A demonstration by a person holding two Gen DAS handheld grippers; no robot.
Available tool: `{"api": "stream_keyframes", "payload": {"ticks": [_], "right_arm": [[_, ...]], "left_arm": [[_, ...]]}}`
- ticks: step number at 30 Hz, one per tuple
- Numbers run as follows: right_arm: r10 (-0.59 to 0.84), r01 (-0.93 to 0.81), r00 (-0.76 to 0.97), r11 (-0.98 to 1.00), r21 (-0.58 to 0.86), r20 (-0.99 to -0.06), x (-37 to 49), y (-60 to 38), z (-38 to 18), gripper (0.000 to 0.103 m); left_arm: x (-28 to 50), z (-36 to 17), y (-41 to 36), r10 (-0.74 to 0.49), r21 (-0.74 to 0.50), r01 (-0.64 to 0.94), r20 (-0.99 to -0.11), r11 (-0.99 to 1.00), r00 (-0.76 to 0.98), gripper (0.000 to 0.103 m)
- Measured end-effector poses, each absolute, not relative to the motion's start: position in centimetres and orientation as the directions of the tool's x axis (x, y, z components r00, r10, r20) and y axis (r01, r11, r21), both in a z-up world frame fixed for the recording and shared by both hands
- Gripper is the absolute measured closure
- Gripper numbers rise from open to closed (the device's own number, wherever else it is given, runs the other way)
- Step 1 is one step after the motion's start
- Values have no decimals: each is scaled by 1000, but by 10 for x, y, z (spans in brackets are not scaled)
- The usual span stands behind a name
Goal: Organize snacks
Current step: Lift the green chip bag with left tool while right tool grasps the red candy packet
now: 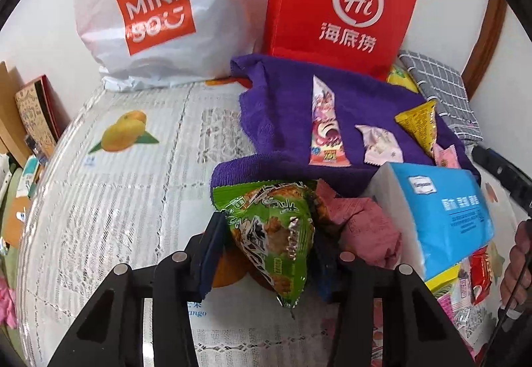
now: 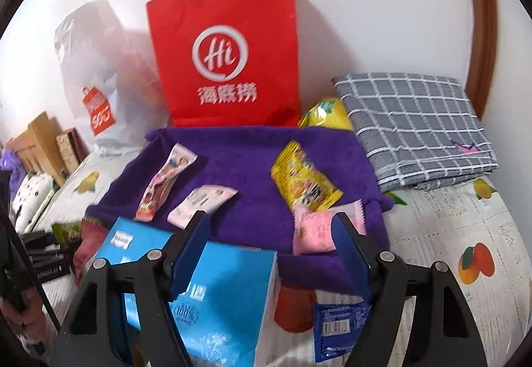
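Note:
My left gripper [image 1: 266,234] is shut on a green snack packet [image 1: 276,254], which hangs tilted between the blue pads over the tablecloth. A crumpled dark pink wrapper [image 1: 362,224] lies just to its right. On the purple towel [image 2: 252,161] lie a long pink stick packet [image 2: 163,187], a pale pink packet [image 2: 202,200], a yellow packet [image 2: 304,184] and a pink packet [image 2: 314,230]. My right gripper [image 2: 271,244] hovers open over the towel's front edge; the pink packet lies by its right finger, not pinched.
A blue tissue pack [image 2: 219,300] stands under the right gripper's left finger, and a blue packet [image 2: 339,330] lies beside it. A red paper bag [image 2: 229,61] and a white plastic bag [image 1: 149,8] stand at the wall. A folded grey checked cloth [image 2: 415,127] lies right.

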State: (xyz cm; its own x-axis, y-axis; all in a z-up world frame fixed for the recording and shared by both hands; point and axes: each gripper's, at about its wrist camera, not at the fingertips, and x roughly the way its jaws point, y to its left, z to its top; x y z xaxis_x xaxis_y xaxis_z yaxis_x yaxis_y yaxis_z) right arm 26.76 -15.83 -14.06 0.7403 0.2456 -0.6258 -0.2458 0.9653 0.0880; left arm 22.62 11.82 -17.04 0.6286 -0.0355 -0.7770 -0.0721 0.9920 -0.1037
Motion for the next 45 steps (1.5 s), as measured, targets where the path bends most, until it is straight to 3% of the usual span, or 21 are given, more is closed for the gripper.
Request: {"api": "stream_keyframes", "payload": {"ticks": [7, 13, 23, 27, 39, 45], "right_arm": [[269, -224, 683, 962, 156, -679, 235, -182, -144, 33], [183, -188, 655, 979, 77, -733, 198, -193, -159, 33], [168, -137, 570, 985, 108, -805, 176, -198, -204, 32], [90, -121, 608, 992, 20, -789, 173, -189, -206, 34], [98, -111, 611, 993, 38, -785, 175, -193, -206, 38], [84, -76, 622, 996, 47, -779, 177, -199, -205, 57]], "left_arm": [[220, -158, 116, -22, -89, -67, -747, 994, 665, 59], [216, -148, 118, -16, -92, -73, -720, 993, 694, 59], [215, -148, 119, -26, -105, -70, -716, 992, 698, 59], [214, -146, 119, -33, -112, -66, -710, 991, 704, 59], [213, -145, 116, -34, -104, -57, -708, 993, 706, 59], [212, -143, 117, -38, -112, -57, -704, 992, 709, 59]]}}
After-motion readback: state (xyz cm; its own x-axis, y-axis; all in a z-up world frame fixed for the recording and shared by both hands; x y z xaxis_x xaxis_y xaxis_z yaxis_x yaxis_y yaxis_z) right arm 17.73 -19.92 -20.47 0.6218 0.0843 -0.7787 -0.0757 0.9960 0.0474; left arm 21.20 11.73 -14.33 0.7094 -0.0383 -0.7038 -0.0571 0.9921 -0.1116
